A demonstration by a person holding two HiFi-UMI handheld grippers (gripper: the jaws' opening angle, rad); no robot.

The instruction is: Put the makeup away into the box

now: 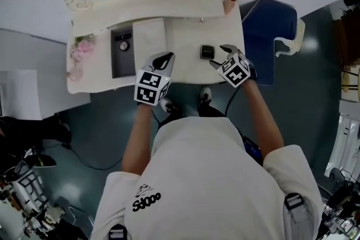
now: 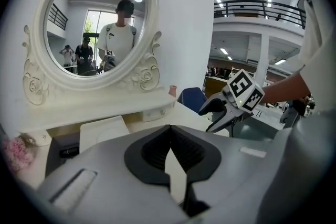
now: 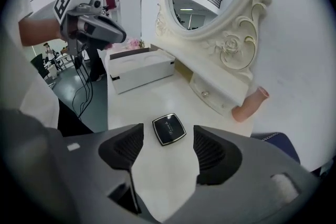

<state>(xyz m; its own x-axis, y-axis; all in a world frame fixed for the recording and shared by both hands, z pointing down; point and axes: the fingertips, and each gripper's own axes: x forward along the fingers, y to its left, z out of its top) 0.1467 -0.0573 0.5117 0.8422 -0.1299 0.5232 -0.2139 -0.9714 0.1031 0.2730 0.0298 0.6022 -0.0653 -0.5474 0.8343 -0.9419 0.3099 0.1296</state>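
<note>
Surface: white table with carved trim, set against a white wall. An ornate oval mirror stands at its 12 o'clock edge, with a small knobbed drawer in the base.

Room: dark teal floor with cables on it. A blue chair stands at 3 o'clock of the table. The gripper views show an open hall behind, with a railed balcony and strip ceiling lights.

Task items: the white box sits on the table's 9 o'clock half with its dark inside showing. A black square compact lies flat on the 3 o'clock half, well apart from the box.

Other items: pink flowers at the 9 o'clock edge, and a pinkish tube leaning at the 1 o'clock corner.

Right hand-held gripper: jaws wide apart, tilted down over the table. The compact lies just ahead of the gap at its 12 o'clock, and neither pad touches it.

Left hand-held gripper: jaws closed, tips meeting, nothing between them. It hangs over the table's near edge, at 4 o'clock of the box.

Writing: pale script on the compact lid, too small to read. Dark print on the person's white shirt, not legible with certainty. Black-and-white square markers on both gripper cubes.
</note>
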